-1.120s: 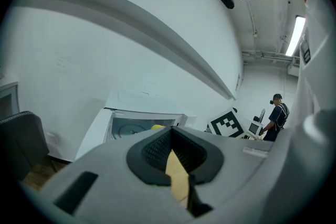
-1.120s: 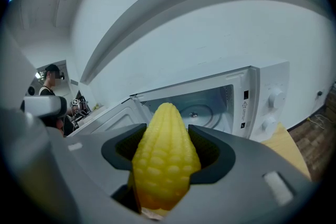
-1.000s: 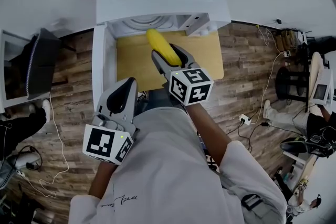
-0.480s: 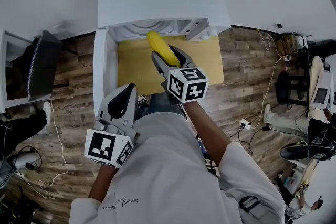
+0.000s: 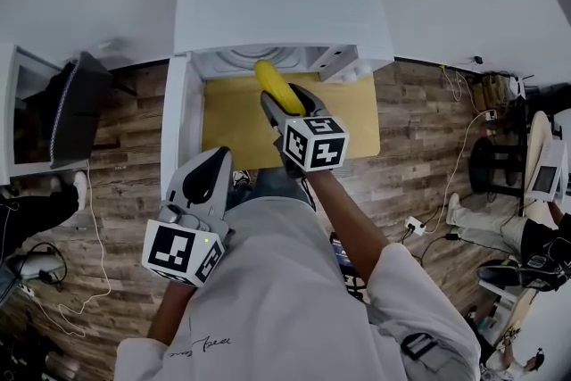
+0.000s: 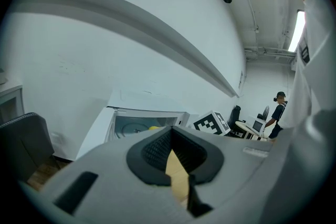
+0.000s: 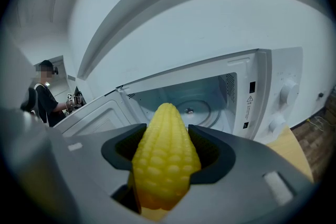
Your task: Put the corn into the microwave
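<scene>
One small advance: your right gripper (image 5: 284,99) has carried the corn (image 5: 276,83) up the frame over the last second. Its tip now meets the microwave's (image 5: 277,0) open mouth at upper centre, above the table (image 5: 350,113). The jaws are clamped on the cob's lower half, and the turntable (image 7: 194,107) lies dead ahead in the right gripper view. Your left gripper (image 5: 214,161) hangs at lower left, tips together, holding nothing. The door (image 5: 177,125) stands wide at left, so I'd judge insertion is just starting.
</scene>
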Available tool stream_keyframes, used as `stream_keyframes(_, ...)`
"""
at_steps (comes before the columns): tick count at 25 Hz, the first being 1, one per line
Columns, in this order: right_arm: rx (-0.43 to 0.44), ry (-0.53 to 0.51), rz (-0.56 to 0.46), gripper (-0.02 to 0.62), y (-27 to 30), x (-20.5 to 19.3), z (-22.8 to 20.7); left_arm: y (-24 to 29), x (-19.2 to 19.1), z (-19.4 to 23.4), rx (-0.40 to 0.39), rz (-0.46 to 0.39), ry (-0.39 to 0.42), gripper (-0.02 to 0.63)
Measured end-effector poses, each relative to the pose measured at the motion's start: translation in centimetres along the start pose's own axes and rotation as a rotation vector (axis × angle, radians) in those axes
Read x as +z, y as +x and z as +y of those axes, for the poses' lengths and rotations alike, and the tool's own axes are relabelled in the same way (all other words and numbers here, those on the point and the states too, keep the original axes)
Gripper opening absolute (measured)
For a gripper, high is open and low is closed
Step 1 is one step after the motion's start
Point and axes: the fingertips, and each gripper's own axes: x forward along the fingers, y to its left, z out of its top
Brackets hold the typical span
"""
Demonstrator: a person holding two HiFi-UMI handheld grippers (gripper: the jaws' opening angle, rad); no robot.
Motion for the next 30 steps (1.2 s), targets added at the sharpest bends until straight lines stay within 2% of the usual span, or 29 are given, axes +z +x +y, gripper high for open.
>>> stream_keyframes(21, -0.010, -0.005, 0.051, 0.264, 3.9, -0.1, -3.0, 2.2, 0.2, 0.0, 0.018, 0.023, -0.008, -0.009)
stream_keyframes(30, -0.012, -0.041, 0.085, 0.264, 6.3, -0.6, -3.7, 3.3, 0.5, 0.3, 0.028, 0.025, -0.006, -0.009)
